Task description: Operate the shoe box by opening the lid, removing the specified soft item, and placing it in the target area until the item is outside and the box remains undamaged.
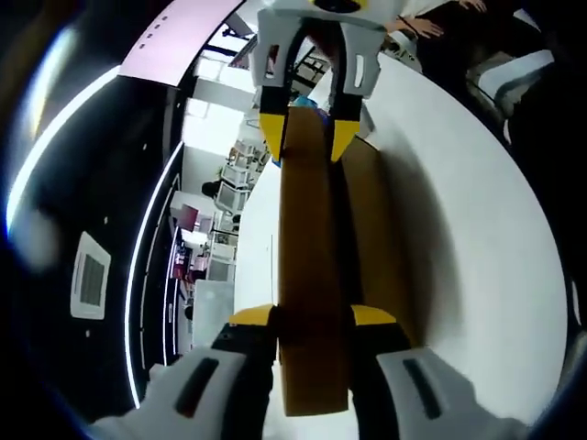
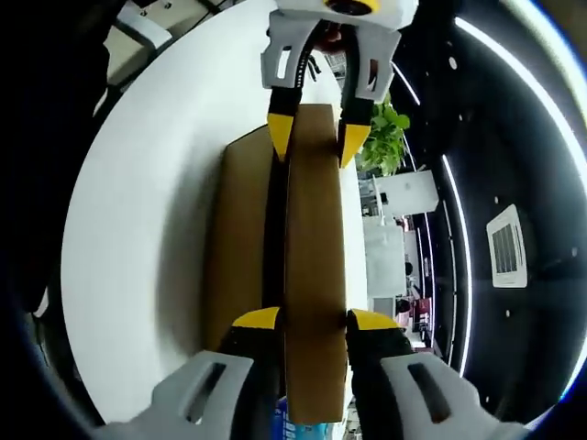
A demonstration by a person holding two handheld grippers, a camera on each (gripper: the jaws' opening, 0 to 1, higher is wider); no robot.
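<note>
A brown cardboard shoe box (image 1: 378, 229) lies on a round white table (image 1: 477, 275). Its lid (image 1: 312, 275) is tilted up on edge along the box. My left gripper (image 1: 312, 316) is shut on the near end of the lid, one yellow-tipped jaw on each face. My right gripper (image 1: 307, 137) grips the far end of the same lid. In the right gripper view, the right gripper (image 2: 315, 319) pinches the lid (image 2: 315, 238) and the left gripper (image 2: 316, 137) holds its opposite end, with the box body (image 2: 240, 247) to the left. Something blue (image 2: 280, 426) peeks out by the box end.
The table's curved edge (image 2: 83, 229) lies well clear of the box. A green plant (image 2: 385, 137) stands beyond the table. A person's hand (image 1: 413, 26) rests at the table's far side. Office desks and ceiling lights fill the background.
</note>
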